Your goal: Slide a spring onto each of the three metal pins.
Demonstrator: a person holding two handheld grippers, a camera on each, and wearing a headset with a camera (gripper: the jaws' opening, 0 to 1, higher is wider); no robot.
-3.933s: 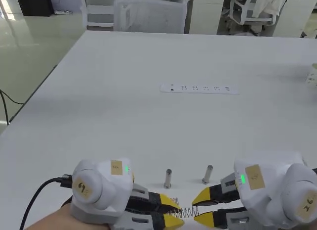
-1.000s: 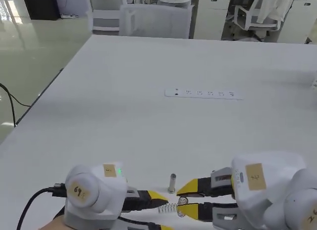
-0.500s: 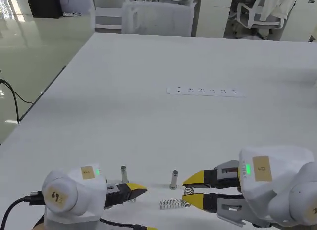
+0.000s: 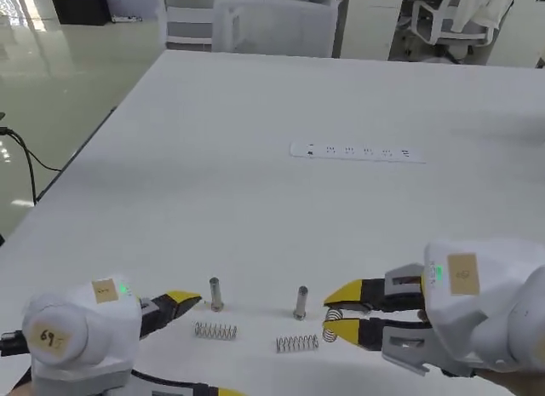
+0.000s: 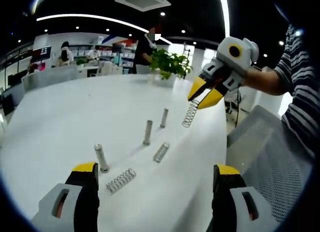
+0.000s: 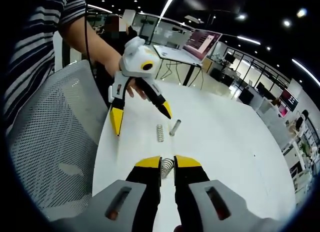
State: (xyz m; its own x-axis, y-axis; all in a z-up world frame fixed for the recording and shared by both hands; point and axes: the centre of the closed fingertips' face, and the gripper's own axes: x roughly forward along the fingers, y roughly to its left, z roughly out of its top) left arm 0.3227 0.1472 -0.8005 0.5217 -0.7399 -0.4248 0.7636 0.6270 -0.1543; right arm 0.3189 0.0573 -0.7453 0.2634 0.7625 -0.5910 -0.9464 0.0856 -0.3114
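— How far along is it?

— Hardly begun, I'd say. Three pins stand upright in a row on the worktop (image 4: 255,209): the near pin (image 5: 100,157), the middle pin (image 5: 147,132) and the far pin (image 5: 164,118). All three look bare.

— And the springs?

— Two lie flat on the worktop. The first spring (image 5: 121,180) is just beside the near pin, and the second spring (image 5: 161,152) is near the foot of the middle pin. The third spring (image 5: 190,114) is off the worktop. It hangs tilted from the right gripper (image 4: 339,311), whose jaws are pinched narrow on its upper end. Its free end is near the top of the far pin but apart from it, not yet over it.

— What about the other hand?

— The left gripper (image 5: 156,169) sits low over the worktop, facing along the row. Its jaws are spread wide and hold nothing.

— So what's left?

— All of it, by my reckoning. The held spring has to be lined up and slid down over a pin. Then the two lying springs must each be picked up and threaded on.
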